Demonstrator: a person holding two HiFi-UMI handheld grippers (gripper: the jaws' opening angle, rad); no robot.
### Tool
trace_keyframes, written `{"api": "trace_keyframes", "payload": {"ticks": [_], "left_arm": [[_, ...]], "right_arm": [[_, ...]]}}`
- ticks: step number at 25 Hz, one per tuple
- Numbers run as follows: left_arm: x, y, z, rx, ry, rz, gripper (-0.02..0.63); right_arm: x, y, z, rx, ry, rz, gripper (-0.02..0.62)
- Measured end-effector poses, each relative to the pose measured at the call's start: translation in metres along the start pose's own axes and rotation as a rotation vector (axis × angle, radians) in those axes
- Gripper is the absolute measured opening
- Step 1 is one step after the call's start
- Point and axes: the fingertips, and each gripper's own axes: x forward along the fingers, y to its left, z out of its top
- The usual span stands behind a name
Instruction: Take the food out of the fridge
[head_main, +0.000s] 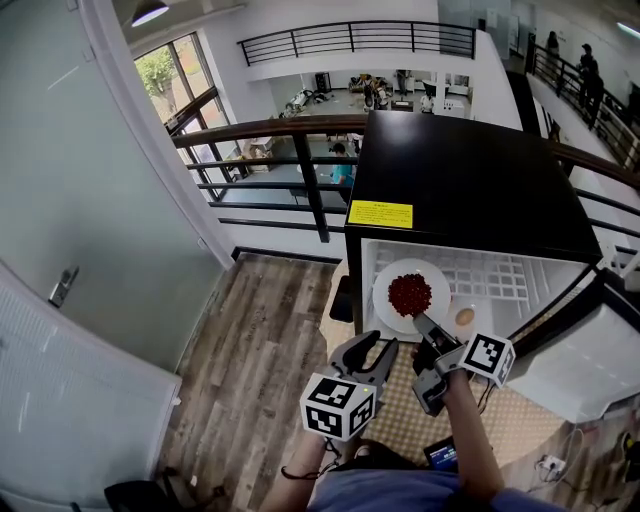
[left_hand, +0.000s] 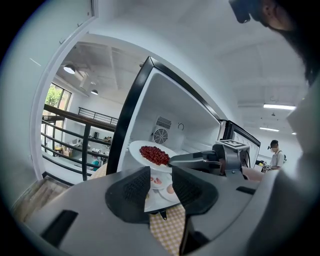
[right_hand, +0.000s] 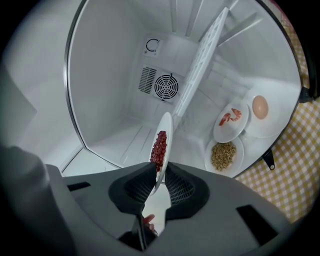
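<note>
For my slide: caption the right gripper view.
Right hand-held gripper grips a white round plate of red food at the white fridge.

We see bright daylight from the tall glass windows (head_main: 165, 78); the white plastic fridge interior (right_hand: 115, 75) glows evenly. Both gripper views bend strongly, with black vignetted corners.

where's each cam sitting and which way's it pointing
Head view: on the person's head, looking steeply down at the fridge; shows left gripper, right gripper, right forearm.
Left gripper view: on the left gripper, looking along its open, empty jaws into the fridge.
Right gripper view: on the right gripper, looking into the fridge past jaws shut on the plate.
Shared: all show the plate; head and left gripper views show the right gripper.
</note>
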Motion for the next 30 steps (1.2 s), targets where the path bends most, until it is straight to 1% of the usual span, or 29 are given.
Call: {"api": "trace_keyframes", "payload": {"ticks": [3,10,15,19,23,30], "left_arm": [[-0.007,-0.001,-0.001,-0.001,-0.004,-0.002,0.132],[-0.03,-0.008,-0.004,-0.005,-0.014,-0.007,0.133],[-0.047,-0.012,-0.011,-0.007,-0.016,-0.011,0.133],[-0.061,-0.014,-0.016,-0.016,-0.015,-0.012,0.132],[-0.074,-0.016,-0.025,-0.024,-0.005,-0.014,0.132],[-0.095,-0.029,-0.044,-0.033,0.019,-0.042,0.132]], "right_arm": [[-0.006,0.003,-0.004,0.019,-0.006,0.017,0.063],[-0.022,0.009,-0.02,-0.007,0.011,0.018,0.057],[-0.034,0.006,-0.038,0.071,0.009,0.04,0.057],[-0.045,0.004,-0.052,0.089,0.01,0.041,0.057],[-0.057,0.005,-0.066,0.139,0.002,0.061,0.057],[-0.084,0.003,-0.089,0.155,-0.023,0.059,0.057]]}}
